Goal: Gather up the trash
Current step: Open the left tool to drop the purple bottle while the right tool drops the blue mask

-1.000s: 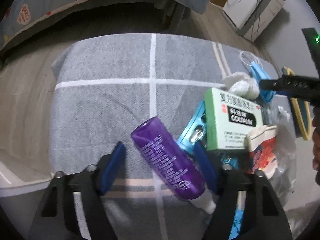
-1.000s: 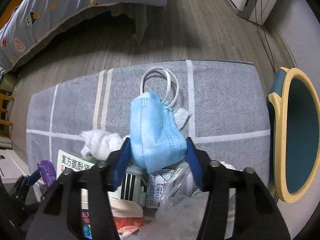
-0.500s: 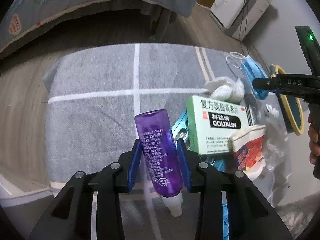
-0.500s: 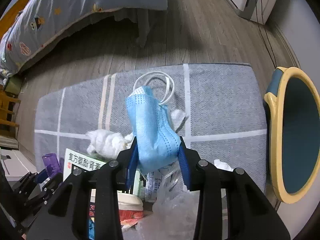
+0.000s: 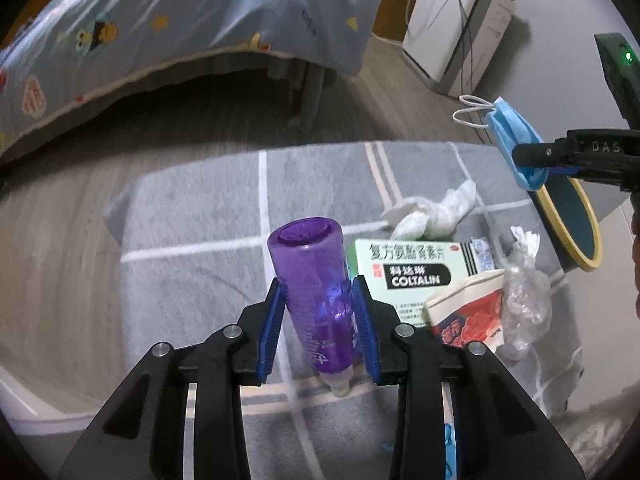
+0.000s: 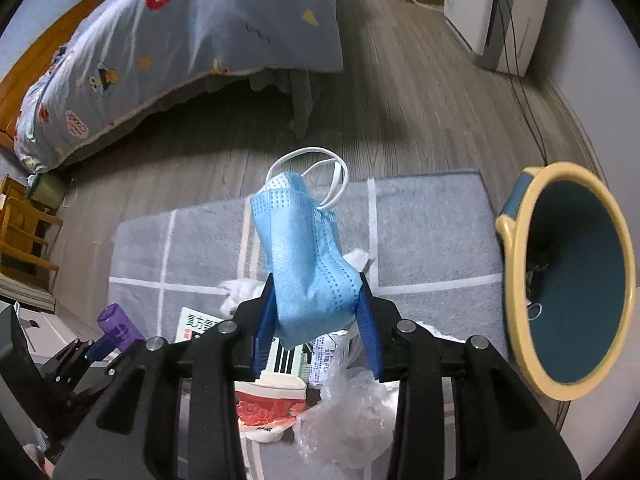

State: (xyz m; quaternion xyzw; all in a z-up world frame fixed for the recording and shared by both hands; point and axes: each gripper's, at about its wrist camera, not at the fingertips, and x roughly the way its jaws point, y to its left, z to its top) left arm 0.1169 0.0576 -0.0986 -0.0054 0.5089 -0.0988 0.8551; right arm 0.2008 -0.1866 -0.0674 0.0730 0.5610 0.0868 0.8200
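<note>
**Both grippers hold trash above the grey rug**

A blue bin with a yellow rim (image 6: 520, 316) stands at the rug's right edge, its mouth turned toward the right wrist camera. Deep inside lies a little dark clutter and a thin white loop; what it is cannot be made out.

The left gripper (image 5: 318, 320) pinches a purple bottle (image 5: 312, 276) between its blue pads, base pointing away, pale cap toward the camera, lifted off the rug. The right gripper (image 6: 316, 316) pinches a crumpled blue face mask (image 6: 304, 256), its white ear loops sticking up; the mask hangs in the air left of the bin.

On the grey rug (image 5: 200, 220), which has white and beige grid lines, the remaining trash sits in a loose pile: a green-and-white medicine box (image 5: 408, 272) marked COLTALIN, a red-printed paper cup (image 5: 468, 316) on its side just beside it, crumpled clear plastic (image 5: 524, 300) touching the cup, and wadded white tissue (image 5: 428, 212) beyond the box.

The rug lies on a grey wood-plank floor (image 6: 420, 112). A bed with a patterned blue quilt (image 6: 180, 40) stands behind, and a white appliance (image 6: 500, 12) with cables is by the wall.
</note>
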